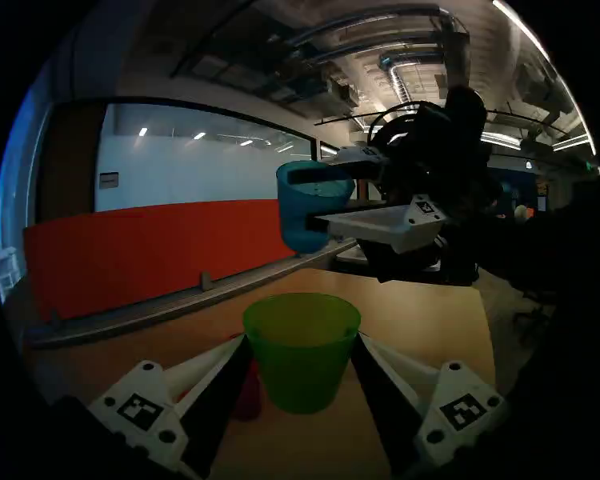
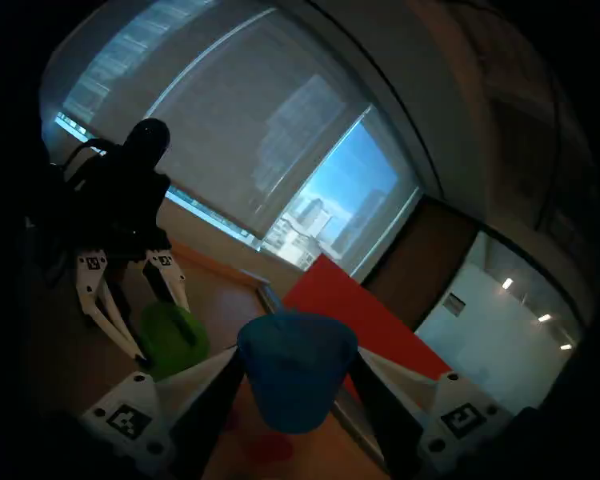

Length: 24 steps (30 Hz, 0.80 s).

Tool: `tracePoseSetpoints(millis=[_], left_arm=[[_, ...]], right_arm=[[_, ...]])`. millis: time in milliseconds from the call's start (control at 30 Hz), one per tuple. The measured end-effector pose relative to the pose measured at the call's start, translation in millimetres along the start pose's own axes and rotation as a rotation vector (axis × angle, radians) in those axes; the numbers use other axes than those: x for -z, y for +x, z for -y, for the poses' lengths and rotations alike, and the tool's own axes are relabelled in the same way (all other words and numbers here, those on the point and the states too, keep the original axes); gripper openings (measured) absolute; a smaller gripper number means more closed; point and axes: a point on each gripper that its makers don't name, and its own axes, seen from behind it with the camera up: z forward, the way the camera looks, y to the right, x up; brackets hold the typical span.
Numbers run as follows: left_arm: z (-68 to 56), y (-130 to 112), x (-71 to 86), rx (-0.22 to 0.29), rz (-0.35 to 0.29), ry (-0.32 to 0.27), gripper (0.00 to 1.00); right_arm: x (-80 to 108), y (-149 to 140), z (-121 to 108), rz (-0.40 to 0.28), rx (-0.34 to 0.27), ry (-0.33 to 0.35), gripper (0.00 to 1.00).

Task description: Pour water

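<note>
The left gripper has its fingers pressed against both sides of a green cup, which sits upright between them, low over the table. Whether the cup's base touches the table cannot be told. A red object lies on the table just beside the cup and is partly hidden behind the left finger. Higher up and farther off, the right gripper pinches a blue cup in the air, well apart from the green cup, with nothing between the two. In the right gripper view the blue cup fills the gap between that gripper's own fingers, which press on its sides. The left gripper and green cup appear beyond it to the left. Water is not discernible in either cup. An orange wall panel runs along the far edge of the table, with a glass partition above it. A large window stands behind the left gripper.
</note>
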Motion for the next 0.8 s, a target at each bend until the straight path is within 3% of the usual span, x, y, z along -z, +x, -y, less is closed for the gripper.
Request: tracePoseSetpoints(millis=[800], left_arm=[[-10.6,1.3,-5.8,0.001,-0.004,-0.032,0.83]], right_arm=[[-13.4,19.5,-1.1,-0.007,0.211,0.01,0.89]])
